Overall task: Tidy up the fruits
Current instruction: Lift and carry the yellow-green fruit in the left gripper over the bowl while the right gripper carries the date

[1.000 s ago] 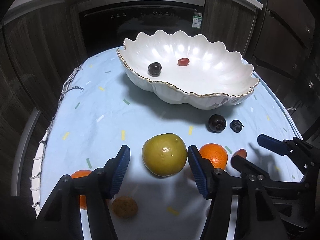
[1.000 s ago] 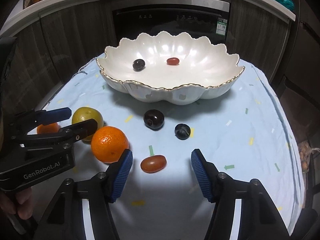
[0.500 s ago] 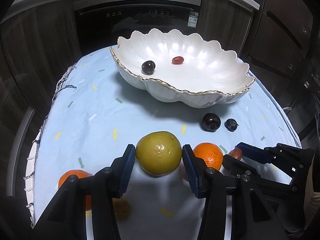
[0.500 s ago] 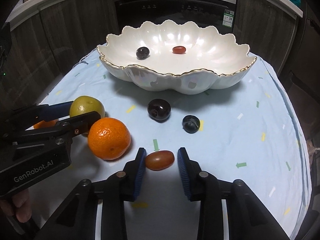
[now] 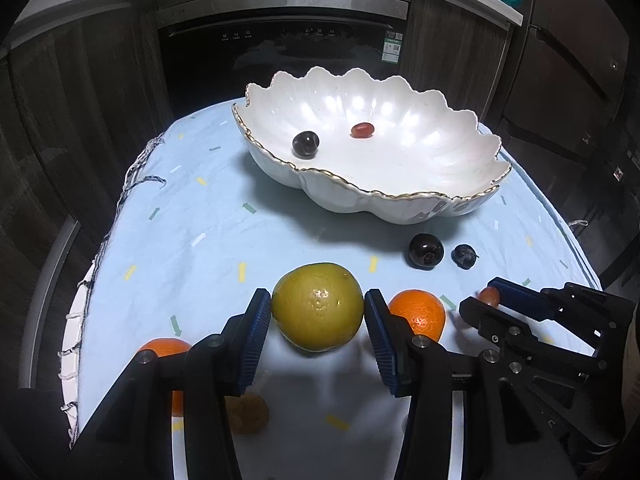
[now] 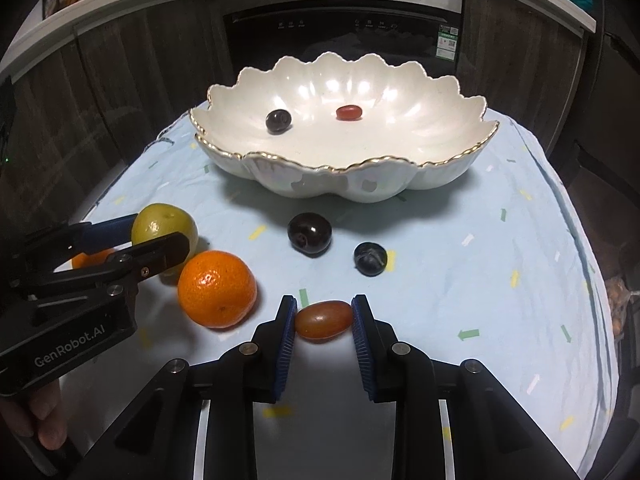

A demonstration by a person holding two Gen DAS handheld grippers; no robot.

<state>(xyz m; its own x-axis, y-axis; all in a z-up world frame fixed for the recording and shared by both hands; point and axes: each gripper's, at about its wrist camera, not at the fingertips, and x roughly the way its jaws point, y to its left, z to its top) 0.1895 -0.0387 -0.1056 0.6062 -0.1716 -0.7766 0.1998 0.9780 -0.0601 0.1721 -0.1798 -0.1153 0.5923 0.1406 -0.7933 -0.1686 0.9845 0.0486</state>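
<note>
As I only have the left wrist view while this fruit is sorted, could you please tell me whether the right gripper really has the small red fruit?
Observer: Yes. The right gripper has just been closing its jaws, and both now press the ends of the red oblong fruit.
Operator: Does the orange touch it?
Observer: No. The orange lies apart on its left, with cloth showing between.
Operator: What lies ahead of it?
Observer: A dark plum and a smaller dark fruit lie before the bowl.

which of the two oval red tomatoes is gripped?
The grape tomato on the cloth, pinched between the right gripper pads; the other lies loose in the bowl.
</note>
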